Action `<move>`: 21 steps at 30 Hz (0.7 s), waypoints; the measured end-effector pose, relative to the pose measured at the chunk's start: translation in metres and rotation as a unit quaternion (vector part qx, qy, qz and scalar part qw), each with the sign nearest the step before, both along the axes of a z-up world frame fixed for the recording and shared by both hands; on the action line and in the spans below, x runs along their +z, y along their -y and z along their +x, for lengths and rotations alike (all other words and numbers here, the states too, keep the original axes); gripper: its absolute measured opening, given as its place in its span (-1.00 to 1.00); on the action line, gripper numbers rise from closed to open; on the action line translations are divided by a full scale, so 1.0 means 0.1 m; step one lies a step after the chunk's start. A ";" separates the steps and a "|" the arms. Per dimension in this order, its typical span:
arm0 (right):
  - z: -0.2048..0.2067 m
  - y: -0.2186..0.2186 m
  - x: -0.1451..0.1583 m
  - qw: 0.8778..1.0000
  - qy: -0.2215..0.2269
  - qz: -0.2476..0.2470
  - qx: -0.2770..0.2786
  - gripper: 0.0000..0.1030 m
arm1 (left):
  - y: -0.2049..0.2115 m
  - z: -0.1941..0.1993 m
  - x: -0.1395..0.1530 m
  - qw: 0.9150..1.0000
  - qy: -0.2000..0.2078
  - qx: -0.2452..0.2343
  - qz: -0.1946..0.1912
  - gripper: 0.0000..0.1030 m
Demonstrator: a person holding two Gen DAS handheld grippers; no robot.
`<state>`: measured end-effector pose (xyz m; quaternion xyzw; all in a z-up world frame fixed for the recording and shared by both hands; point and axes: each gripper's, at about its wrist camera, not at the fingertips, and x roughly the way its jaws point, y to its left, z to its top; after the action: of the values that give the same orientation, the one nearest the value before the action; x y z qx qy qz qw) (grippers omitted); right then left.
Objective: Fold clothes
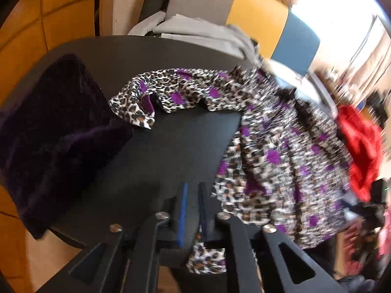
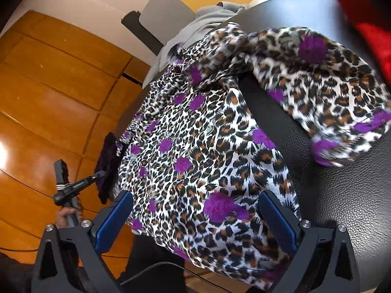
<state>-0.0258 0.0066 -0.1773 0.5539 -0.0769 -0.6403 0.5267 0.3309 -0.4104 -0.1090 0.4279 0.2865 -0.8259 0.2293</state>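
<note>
Your black tabletop (image 1: 171,146) is carrying one leopard-print garment (image 2: 200,146) with purple spots, lying crumpled across frame centre and draping over the lower edge. One dark purple cloth (image 1: 53,131) is sitting at left, one red garment (image 1: 359,141) at right. Your left gripper (image 1: 193,210) is clenching the leopard hem; your right gripper (image 2: 195,222) is spreading its jaws wide around the fabric.

A home living room: wooden floor (image 2: 48,112), colour-block sofa (image 1: 256,9), clothes piled on a black table (image 1: 171,146).
</note>
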 end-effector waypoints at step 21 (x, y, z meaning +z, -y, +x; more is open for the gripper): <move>-0.13 0.08 0.08 0.999 -0.012 0.000 0.032 1.00 | -0.56 -0.61 -0.45 0.994 -0.055 -0.046 0.083 -0.65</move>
<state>-0.0386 -0.0010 -0.1692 0.5488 -0.0529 -0.6295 0.5475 0.2698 -0.3542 -0.1542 0.4119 0.3467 -0.8312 0.1385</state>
